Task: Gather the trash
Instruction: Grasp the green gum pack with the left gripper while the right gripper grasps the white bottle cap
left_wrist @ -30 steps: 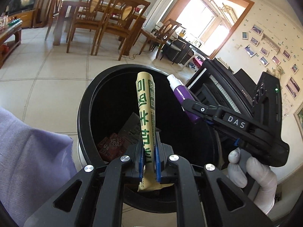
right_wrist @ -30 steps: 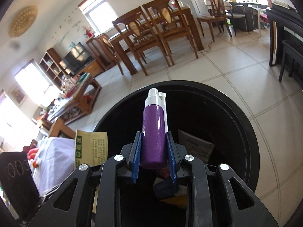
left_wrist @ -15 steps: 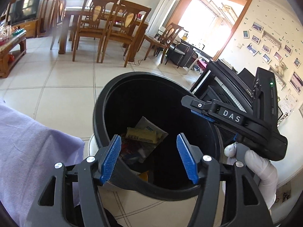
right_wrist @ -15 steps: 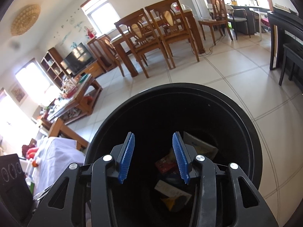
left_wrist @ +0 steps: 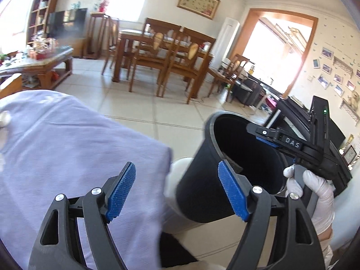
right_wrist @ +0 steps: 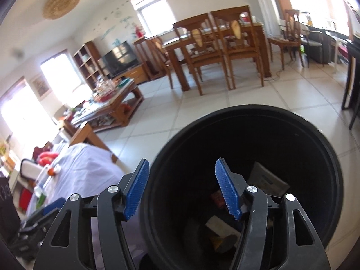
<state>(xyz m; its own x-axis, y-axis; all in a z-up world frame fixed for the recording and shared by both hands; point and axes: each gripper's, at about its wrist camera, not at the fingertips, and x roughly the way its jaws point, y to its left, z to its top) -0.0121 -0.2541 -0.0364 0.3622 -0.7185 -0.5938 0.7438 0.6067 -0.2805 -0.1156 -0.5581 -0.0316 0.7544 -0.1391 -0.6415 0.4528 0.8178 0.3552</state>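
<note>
Status: drop-off phase looks complete for this cycle. Left gripper has its jaws spread wide w/ nothing between the blue pads. Right gripper is likewise spread and empty.

Trash bin, black and round, stands on the tiled floor. In the right wrist view the right gripper hangs over the bin's near-left rim, one finger outside the wall, one over the opening. In the left wrist view the bin sits right of centre; the left gripper points past it toward the lavender cloth at left.

Contents visible inside the bin, right wrist view:
- white printed packet leaning on the far-right wall
- small red wrapper near the middle
- pale carton w/ yellow piece at the bottom, near side

Deeper contents are in shadow; count cannot be determined.

Remaining work, est.: in the right wrist view the cloth-covered surface at left carries small items near its far-left edge, incl. a small orange-and-white object. Whether these are trash cannot be told at this res. If they are, more pick-and-drop cycles are left. Judgement: partway through, both tools free for the next pick.
</note>
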